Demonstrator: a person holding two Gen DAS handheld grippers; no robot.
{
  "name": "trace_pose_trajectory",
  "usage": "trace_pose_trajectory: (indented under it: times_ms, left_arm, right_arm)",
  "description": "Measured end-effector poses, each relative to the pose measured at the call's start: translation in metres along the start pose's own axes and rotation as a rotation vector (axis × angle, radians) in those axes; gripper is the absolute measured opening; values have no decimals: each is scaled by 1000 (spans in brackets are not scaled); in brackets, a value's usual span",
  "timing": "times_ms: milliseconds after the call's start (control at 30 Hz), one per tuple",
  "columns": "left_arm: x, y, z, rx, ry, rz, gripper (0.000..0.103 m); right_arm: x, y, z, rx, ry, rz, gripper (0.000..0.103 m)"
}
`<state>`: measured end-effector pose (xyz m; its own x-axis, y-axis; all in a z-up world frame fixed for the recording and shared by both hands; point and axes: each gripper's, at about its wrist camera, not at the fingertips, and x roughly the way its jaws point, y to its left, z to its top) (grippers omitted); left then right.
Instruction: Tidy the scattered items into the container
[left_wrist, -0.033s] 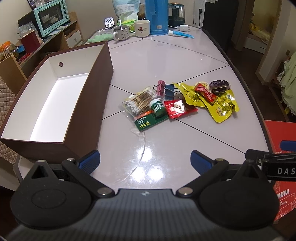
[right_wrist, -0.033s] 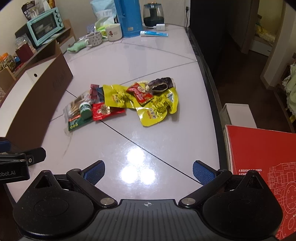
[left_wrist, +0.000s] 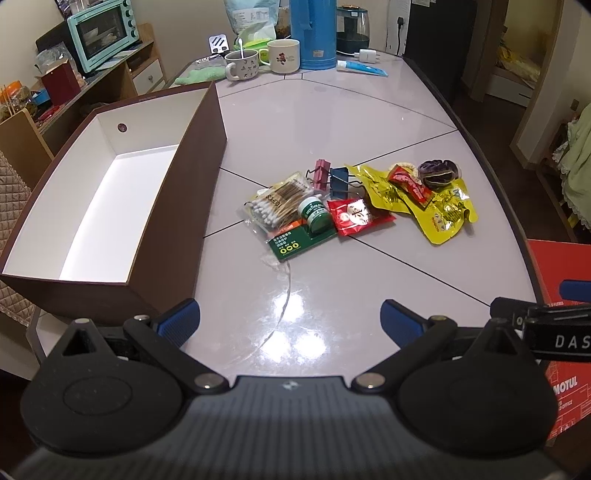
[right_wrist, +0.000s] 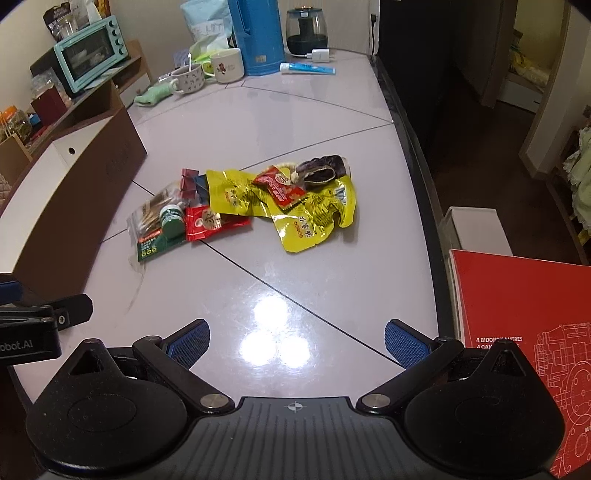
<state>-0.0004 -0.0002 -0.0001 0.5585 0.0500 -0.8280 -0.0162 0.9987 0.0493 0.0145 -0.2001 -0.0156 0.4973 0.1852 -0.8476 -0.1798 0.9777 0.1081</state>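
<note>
My left claw (left_wrist: 290, 317) hangs over the near edge of the table (left_wrist: 332, 118), blue pads spread wide with nothing between them. My right claw (right_wrist: 297, 341) hovers the same way, fingers splayed and empty, lamp glare on the tabletop just ahead of it. Off at my right claw's 9 o'clock I see a part of the left one.

From the left claw, the container (left_wrist: 177, 206), a long brown box with a white inside, runs from 10 to 11 o'clock, open and with nothing in it. The scattered items sit in one cluster at 12 to 1 o'clock, near the box but apart from it. Nearest lies a green card (left_wrist: 291, 245) with a small green-lidded jar (left_wrist: 314, 214) on it, touching a bag of cotton swabs (left_wrist: 277, 206) and a red sachet (left_wrist: 352, 216). Behind them are a pink and a blue binder clip (left_wrist: 341, 181). To the right, yellow snack packets (left_wrist: 439, 214) overlap, with a red wrapper (left_wrist: 410, 182) and a dark dried fruit pack (left_wrist: 439, 173) on top.

At the far edge, around 12 o'clock, stand two mugs (left_wrist: 282, 55), a blue thermos (left_wrist: 314, 33) and a tube (left_wrist: 362, 68).
</note>
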Motion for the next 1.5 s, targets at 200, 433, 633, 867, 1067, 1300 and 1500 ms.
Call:
trace_pose_trajectory:
  times_ms: [200, 433, 633, 867, 1067, 1300, 1500]
  left_arm:
    - [-5, 0, -6, -5, -3, -19, 103]
    - [-9, 4, -8, -6, 11, -32, 103]
    - [-8, 5, -7, -6, 14, -32, 103]
    - [-7, 3, -4, 2, 13, -33, 103]
    - [-4, 0, -1, 10, 15, -36, 103]
    - [0, -2, 3, 14, 14, -42, 103]
    - [3, -4, 6, 15, 15, -47, 103]
  right_arm:
    - [-8, 6, -3, -7, -40, 14, 103]
    - [-11, 12, -1, -9, -23, 6, 103]
    - [-10, 14, 4, -14, -18, 8, 103]
    - [-10, 14, 8, -15, -14, 6, 103]
    - [-6, 12, 11, -11, -9, 8, 103]
    - [-4, 9, 14, -7, -11, 8, 103]
    - [-2, 7, 18, -5, -10, 8, 103]
